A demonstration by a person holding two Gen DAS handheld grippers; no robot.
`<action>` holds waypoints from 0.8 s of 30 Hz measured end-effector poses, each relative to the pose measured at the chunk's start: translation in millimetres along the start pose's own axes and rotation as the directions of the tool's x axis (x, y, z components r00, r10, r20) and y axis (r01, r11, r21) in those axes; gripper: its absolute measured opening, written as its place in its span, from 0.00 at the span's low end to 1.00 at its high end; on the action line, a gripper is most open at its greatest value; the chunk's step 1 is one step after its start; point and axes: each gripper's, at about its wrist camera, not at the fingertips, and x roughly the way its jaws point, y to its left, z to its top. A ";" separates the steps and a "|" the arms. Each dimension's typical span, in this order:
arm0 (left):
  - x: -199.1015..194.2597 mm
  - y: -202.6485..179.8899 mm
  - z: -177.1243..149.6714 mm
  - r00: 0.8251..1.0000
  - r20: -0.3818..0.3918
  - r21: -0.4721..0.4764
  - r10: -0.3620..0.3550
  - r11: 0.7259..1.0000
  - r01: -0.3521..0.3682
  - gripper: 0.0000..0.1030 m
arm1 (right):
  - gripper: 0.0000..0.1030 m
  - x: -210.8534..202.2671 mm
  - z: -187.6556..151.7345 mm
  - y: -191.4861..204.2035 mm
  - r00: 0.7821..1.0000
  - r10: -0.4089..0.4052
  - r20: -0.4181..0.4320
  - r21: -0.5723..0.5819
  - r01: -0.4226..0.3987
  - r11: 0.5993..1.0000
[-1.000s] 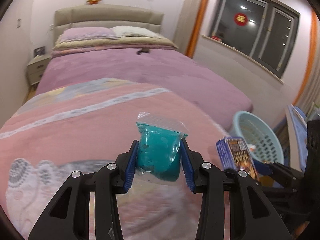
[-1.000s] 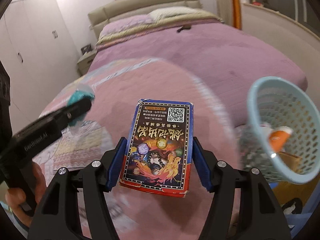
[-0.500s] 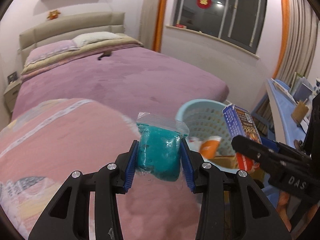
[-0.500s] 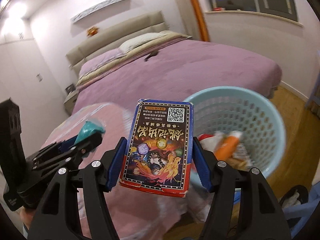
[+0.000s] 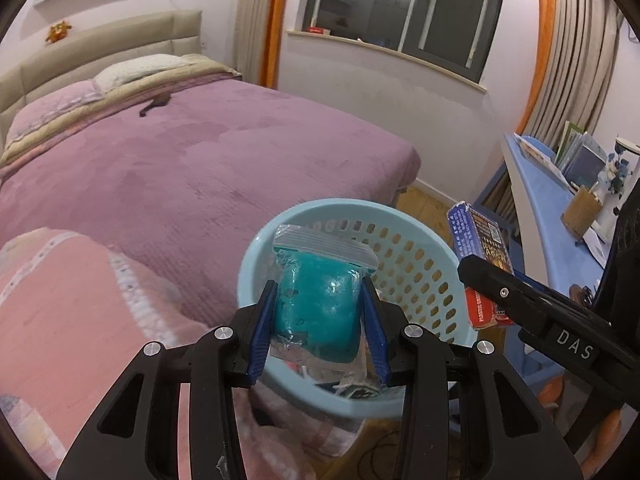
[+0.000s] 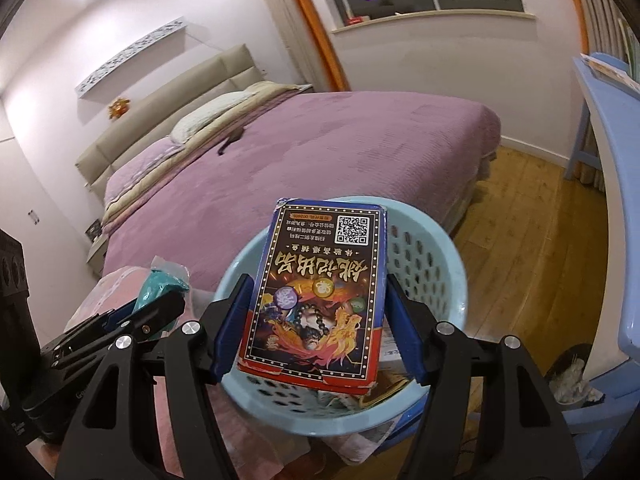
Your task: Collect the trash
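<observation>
My left gripper [image 5: 318, 330] is shut on a clear zip bag of teal stuff [image 5: 320, 300] and holds it over the near rim of a light-blue perforated basket [image 5: 424, 264]. My right gripper [image 6: 316, 320] is shut on a blue printed card box [image 6: 320, 292] and holds it above the same basket [image 6: 436, 276]. The box and right gripper show in the left wrist view [image 5: 484, 264]; the bag and left gripper show in the right wrist view [image 6: 160, 284]. Trash lies in the basket's bottom, mostly hidden.
A bed with a purple cover [image 5: 192, 160] lies behind the basket, a pink quilt [image 5: 60, 320] at its foot. A blue desk [image 5: 560, 248] with books and a vase stands to the right. Wooden floor [image 6: 532, 248] lies between bed and desk.
Both grippers swung right from over the pink quilt to above the basket, still holding the bag and the box. The basket now sits directly beneath them.
</observation>
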 end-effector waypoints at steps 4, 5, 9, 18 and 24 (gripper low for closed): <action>4.8 -0.6 2.8 1.000 0.002 -0.006 -0.009 1.000 0.009 0.66 | 0.67 12.1 2.7 -10.6 0.999 -0.006 -0.033 0.041 0.007 0.999; 4.7 0.6 2.7 1.000 0.008 -0.013 -0.005 1.000 0.005 0.71 | 0.67 13.2 2.4 -14.1 0.999 -0.005 -0.039 0.049 0.007 0.999; 2.1 4.6 -1.4 1.000 0.006 -0.017 -0.020 1.000 0.020 0.72 | 0.67 14.5 0.0 -17.0 0.999 -0.013 -0.044 0.052 0.015 0.999; -32.2 19.1 -14.5 0.999 0.051 -0.053 -0.018 0.998 0.021 0.72 | 0.67 -3.4 -8.9 1.7 1.000 0.014 -0.022 0.020 -0.014 1.000; -80.0 25.8 -29.6 0.990 0.140 -0.061 -0.003 0.998 0.012 0.82 | 0.67 -20.6 -20.6 36.8 0.998 0.059 -0.009 -0.048 -0.060 0.997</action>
